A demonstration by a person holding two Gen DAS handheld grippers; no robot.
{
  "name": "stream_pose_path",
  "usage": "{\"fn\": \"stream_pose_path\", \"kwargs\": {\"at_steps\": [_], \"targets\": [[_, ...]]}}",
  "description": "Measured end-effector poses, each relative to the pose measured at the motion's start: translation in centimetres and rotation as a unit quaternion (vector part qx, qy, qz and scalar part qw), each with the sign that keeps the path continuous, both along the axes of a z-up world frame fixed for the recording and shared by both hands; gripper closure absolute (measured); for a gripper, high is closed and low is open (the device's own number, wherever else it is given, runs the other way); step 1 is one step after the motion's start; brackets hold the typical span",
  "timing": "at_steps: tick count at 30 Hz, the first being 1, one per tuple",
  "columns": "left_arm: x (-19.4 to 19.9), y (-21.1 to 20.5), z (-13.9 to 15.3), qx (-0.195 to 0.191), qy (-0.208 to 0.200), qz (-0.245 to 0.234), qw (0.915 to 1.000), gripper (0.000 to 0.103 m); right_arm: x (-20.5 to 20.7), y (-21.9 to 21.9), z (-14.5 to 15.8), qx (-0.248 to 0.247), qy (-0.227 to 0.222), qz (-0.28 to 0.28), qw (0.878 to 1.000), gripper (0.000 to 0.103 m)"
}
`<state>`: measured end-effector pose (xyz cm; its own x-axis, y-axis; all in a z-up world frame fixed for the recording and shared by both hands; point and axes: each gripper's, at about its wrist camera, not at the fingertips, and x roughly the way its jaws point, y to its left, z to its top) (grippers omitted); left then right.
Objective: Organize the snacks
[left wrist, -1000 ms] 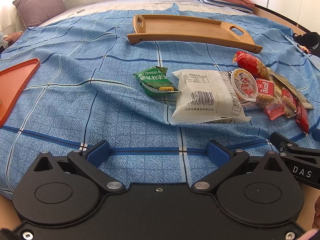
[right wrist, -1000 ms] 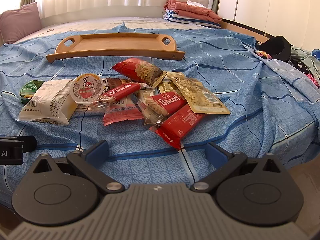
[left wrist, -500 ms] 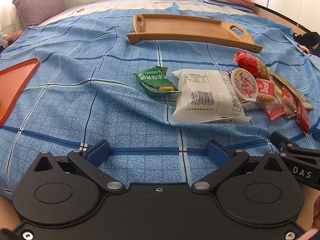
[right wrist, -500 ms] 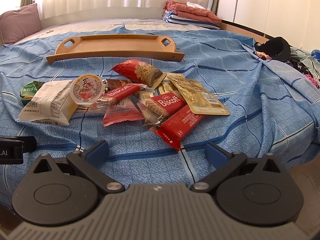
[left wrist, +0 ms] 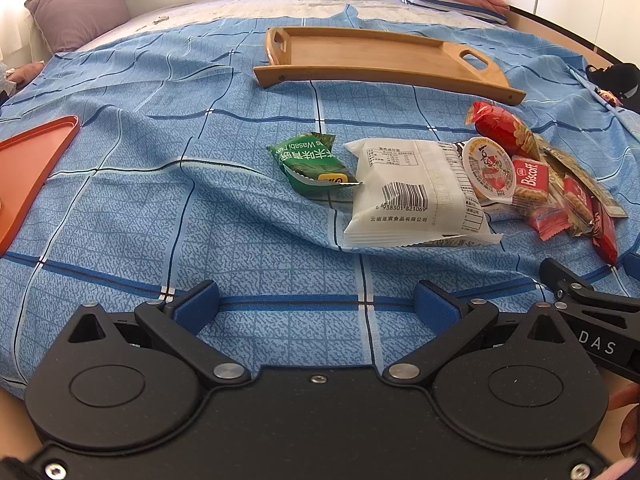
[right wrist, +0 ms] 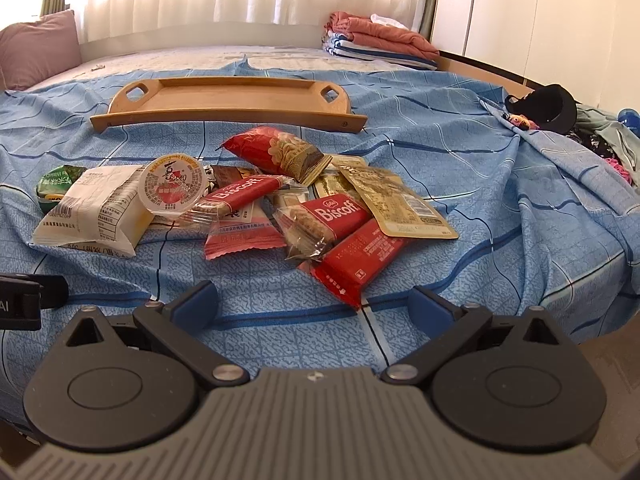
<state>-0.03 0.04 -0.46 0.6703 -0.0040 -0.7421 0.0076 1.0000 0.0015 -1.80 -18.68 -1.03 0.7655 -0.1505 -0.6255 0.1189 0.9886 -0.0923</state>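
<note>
Snacks (left wrist: pixel 472 184) lie heaped on the blue bedsheet (left wrist: pixel 160 208) in the left wrist view, green wasabi pack (left wrist: pixel 310 162) nearest, wooden tray (left wrist: pixel 380 56) beyond; the left gripper (left wrist: pixel 316 298) hangs spread and empty. In the right wrist view the right gripper (right wrist: pixel 314 300) is likewise released before a red bar (right wrist: pixel 360 256). Sorting looks unstarted; next calls for reaching in and pinching one pack.
</note>
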Motion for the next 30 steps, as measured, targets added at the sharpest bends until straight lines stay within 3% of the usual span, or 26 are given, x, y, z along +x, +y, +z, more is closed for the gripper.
{"fn": "stream_pose_path", "kwargs": {"at_steps": [9,21,26,30], "targets": [[-0.1,-0.2,-0.1,0.002,0.000,-0.002,1.0000,0.000,0.1,0.2,-0.1,-0.001,-0.001,-0.014,1.000,0.000],[0.0,0.1,0.3,0.006,-0.007,-0.028,0.9996,0.000,-0.7,0.1,-1.1,-0.002,-0.045,-0.010,0.999,0.000],[-0.2,0.7,1.3,-0.042,-0.020,-0.026,0.9986,0.002,-0.4,-0.2,-0.8,-0.003,-0.040,0.011,0.999,0.000],[-0.2,0.8,2.6,-0.082,-0.039,-0.043,0.9949,0.005,-0.3,-2.1,0.4,0.062,-0.048,-0.002,0.997,0.000]]}}
